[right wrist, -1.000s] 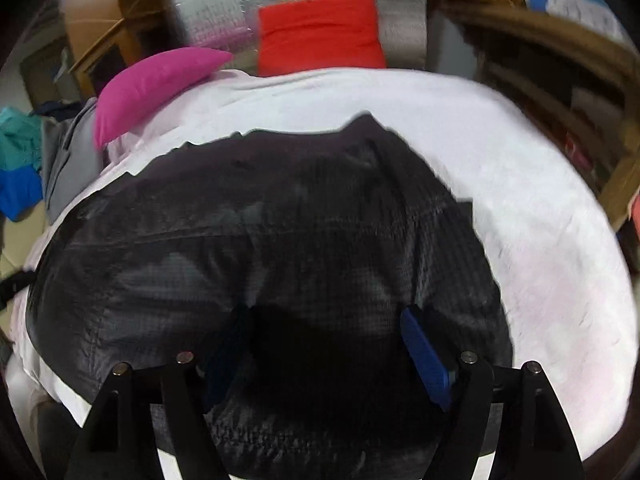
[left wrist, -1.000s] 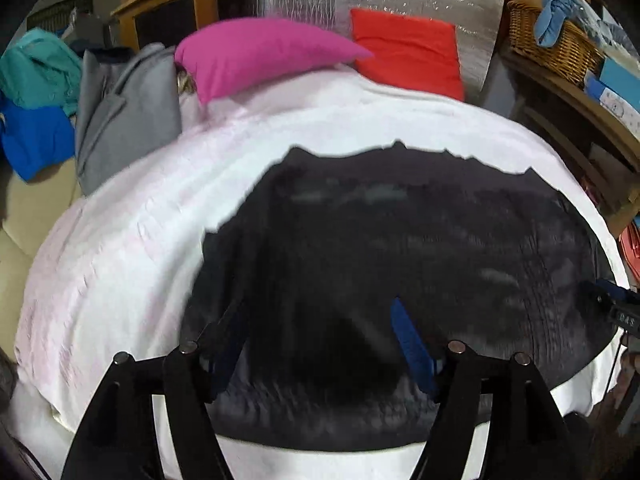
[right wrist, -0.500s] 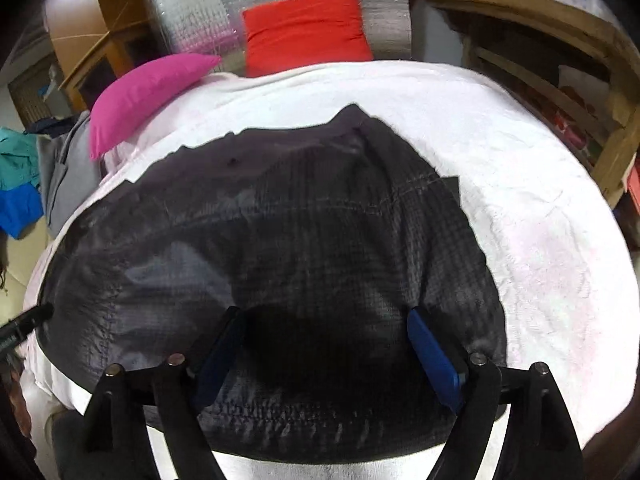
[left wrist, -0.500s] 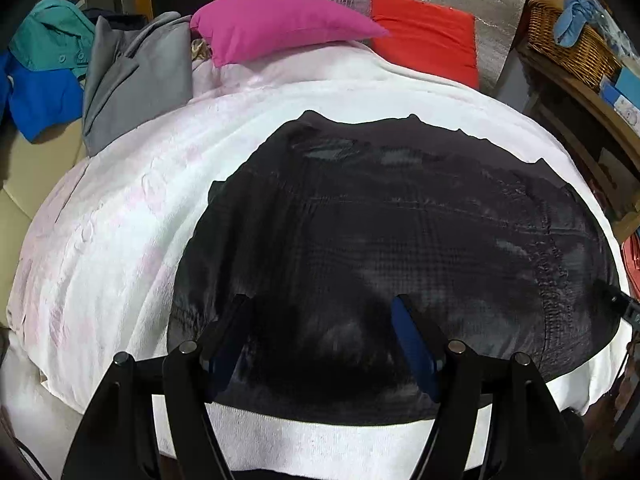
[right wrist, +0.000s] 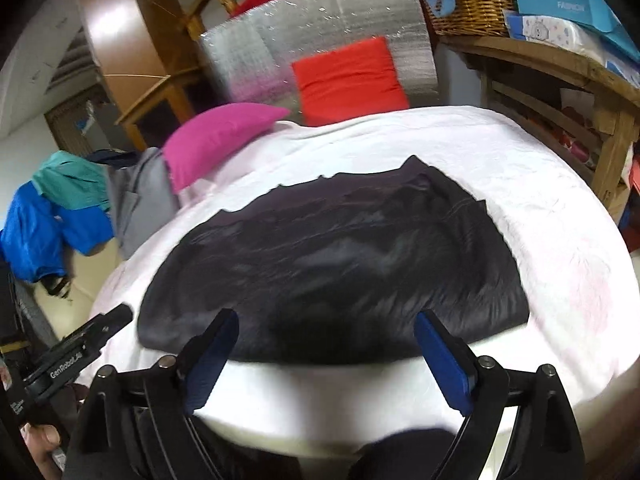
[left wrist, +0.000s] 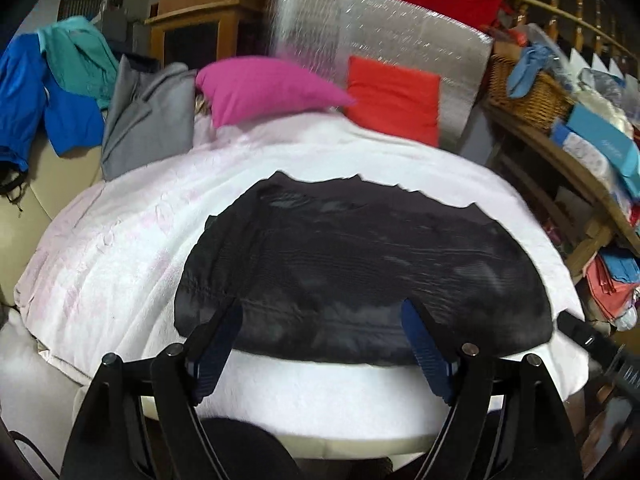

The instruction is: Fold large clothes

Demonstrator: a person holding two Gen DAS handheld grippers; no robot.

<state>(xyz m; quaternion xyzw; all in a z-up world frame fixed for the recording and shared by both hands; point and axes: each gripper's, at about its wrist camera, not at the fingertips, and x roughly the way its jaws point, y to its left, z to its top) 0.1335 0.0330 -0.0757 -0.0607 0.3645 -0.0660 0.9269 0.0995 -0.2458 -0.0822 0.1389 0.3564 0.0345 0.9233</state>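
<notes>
White-covered bed amid clutter. Pink pillow, red cushion against silver foil panel. Wooden shelf with wicker basket alongside.

Black garment beyond opening left claw

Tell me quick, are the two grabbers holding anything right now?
Left gripper: jaws opening, nothing between them; the black garment lies flat on the bed.
Right gripper: jaws opening too, nothing held.

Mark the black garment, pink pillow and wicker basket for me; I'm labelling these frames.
black garment (left wrist: 360, 264), left wrist view, middle of the cloth
pink pillow (left wrist: 264, 88), left wrist view, centre
wicker basket (right wrist: 476, 4), right wrist view, woven front wall
</notes>
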